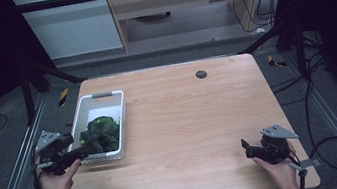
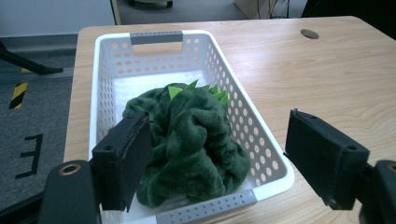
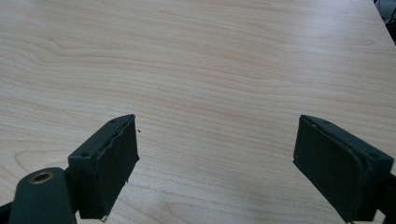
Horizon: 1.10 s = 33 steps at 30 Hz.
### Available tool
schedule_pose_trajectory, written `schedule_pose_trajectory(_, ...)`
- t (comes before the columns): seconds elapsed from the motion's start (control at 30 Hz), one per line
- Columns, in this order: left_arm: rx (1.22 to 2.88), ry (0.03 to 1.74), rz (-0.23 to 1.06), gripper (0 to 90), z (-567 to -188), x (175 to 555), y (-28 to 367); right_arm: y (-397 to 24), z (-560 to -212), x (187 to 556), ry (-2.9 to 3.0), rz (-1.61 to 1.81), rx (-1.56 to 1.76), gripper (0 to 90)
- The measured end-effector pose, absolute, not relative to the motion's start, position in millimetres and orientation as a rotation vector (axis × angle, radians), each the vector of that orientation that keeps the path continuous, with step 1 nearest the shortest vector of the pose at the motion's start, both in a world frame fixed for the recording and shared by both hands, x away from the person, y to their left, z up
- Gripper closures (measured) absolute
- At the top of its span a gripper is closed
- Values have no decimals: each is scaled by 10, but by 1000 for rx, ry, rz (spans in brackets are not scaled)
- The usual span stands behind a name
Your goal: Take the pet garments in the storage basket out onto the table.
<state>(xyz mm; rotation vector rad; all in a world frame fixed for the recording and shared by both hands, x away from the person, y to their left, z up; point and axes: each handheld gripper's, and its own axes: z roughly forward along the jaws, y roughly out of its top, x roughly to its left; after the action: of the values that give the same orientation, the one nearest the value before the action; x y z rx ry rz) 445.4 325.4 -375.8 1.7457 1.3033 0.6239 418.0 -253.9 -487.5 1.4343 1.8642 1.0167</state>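
- Wooden table [image 1: 186, 122] carries a white perforated basket [image 1: 89, 109] at its left side; floor and cabling lie beyond.
- Dark green plush toy [image 2: 187, 144] lies bunched in the basket's near half; light green spikes show on top.
- Left gripper [image 2: 219, 163] sits at the basket's near end, fingers [image 2: 123, 161] wide apart, holding nothing; one finger is inside the rim beside the plush, the other outside over the table.
- Right gripper [image 1: 246, 147] rests near the table's right front, fingers wide, empty.
- Judged step: approach to grasp; next move calls for re-centring so both fingers straddle the plush, then closing.
- Toy's shape and underside are hidden.
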Motion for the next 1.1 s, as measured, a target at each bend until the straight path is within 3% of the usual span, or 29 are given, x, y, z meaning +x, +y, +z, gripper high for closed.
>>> schedule_pose_trajectory(1.1,1988,1338,582,211,-3523,4950,3163,-2529,-4898,4202,1895,997,1443,128)
